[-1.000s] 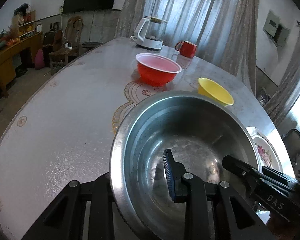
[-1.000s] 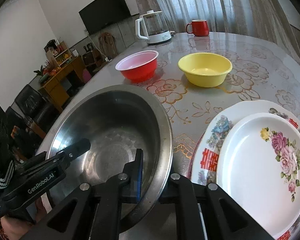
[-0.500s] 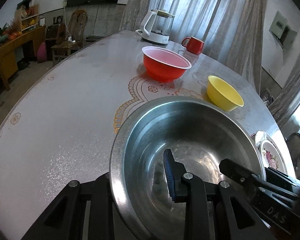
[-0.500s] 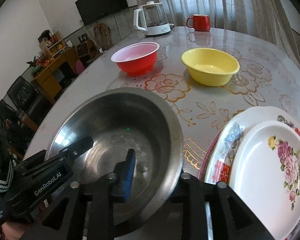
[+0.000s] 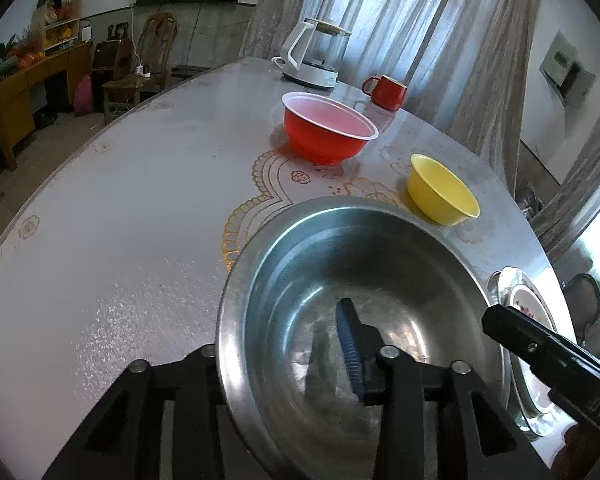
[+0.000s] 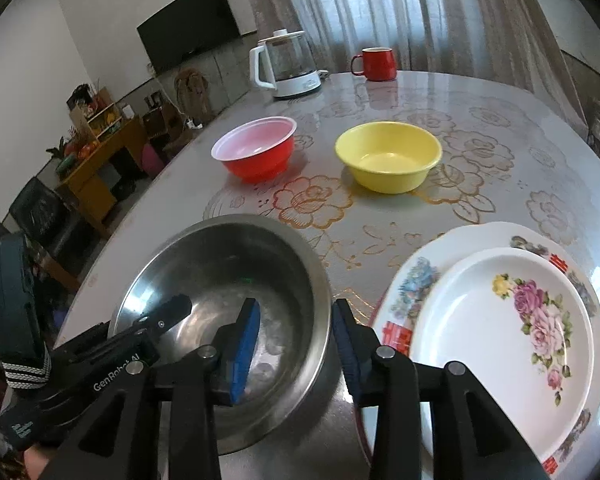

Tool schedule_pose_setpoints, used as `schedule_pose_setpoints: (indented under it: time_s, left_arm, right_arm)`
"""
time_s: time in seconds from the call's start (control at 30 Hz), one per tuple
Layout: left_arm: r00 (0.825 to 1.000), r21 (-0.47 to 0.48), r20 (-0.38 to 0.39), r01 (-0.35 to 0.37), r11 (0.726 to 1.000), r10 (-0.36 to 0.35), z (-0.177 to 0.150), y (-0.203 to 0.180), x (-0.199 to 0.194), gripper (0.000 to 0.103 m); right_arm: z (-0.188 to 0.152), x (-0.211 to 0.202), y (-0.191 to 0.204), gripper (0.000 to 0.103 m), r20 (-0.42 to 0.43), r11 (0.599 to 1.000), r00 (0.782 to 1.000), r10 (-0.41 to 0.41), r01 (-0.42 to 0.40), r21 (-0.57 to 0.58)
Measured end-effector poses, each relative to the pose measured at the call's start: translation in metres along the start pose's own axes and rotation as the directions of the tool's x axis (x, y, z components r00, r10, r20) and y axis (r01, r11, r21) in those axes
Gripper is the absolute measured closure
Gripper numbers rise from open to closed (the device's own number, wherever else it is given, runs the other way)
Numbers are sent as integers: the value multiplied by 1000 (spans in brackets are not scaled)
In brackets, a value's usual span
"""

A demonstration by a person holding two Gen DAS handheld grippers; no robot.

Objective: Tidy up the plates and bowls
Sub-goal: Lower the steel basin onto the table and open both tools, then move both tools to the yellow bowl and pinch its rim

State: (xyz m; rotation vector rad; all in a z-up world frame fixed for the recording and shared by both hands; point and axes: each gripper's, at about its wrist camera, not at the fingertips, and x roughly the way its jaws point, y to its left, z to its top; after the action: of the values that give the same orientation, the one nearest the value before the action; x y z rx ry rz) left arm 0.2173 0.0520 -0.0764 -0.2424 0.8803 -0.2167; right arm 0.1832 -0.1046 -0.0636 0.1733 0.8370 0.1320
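Observation:
A large steel bowl [image 5: 364,280] [image 6: 220,272] sits on the table near its front edge. My left gripper [image 5: 284,356] straddles the bowl's near-left rim, one finger inside and one outside; I cannot tell whether the jaws pinch the rim. My right gripper [image 6: 296,344] is open, its blue pads apart on either side of the bowl's right rim without touching it. A red bowl [image 5: 328,128] [image 6: 256,152] and a yellow bowl [image 5: 440,190] [image 6: 388,156] stand farther back. Two stacked flowered plates [image 6: 500,320] lie right of the steel bowl.
A white electric kettle [image 6: 288,64] and a red mug [image 6: 376,64] stand at the table's far end. Curtains hang behind them. Chairs and a wooden cabinet [image 5: 28,80] are off the table's left side.
My right gripper has opened and let go of the steel bowl's rim. The bowl has come down onto the table. The left gripper stays at the rim.

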Motion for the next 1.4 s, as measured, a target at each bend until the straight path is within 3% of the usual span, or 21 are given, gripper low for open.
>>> schedule_pose_setpoints:
  time_s: [0.13,0.2,0.27,0.4,0.57,0.97,1.4]
  left_arm:
    - [1000,-17,9,4,1000,-4,-2,-1,-5,44]
    - [1000,-12,20,4,1000,-4,-3,-3,-10,42]
    - [999,1,44,-18,1000,18,-3,-5,-16,29]
    - [990,30,131,-52,998,48,1,-9,-34,21]
    - [982,42,177,-74,996,66,1,-12,-49,14]
    - [983,71,168,-80,994,67,-13,-19,-64,13]
    - [989,55,144,-51,997,43,0,-27,-65,12]
  right_arm:
    - [-1,-12,-4,65,33,999,999,28,-28,18]
    - [-2,-15,-2,65,39,999,998,50,-50,21]
    - [-5,-17,1,65,38,998,997,65,-65,11]
    - [-8,-18,3,65,35,996,996,88,-88,5]
    - [-10,-17,-1,65,28,994,994,107,-108,26]
    - [-7,-19,-8,65,41,990,990,136,-138,28]
    - [27,-17,-62,65,4,993,995,99,-99,67]
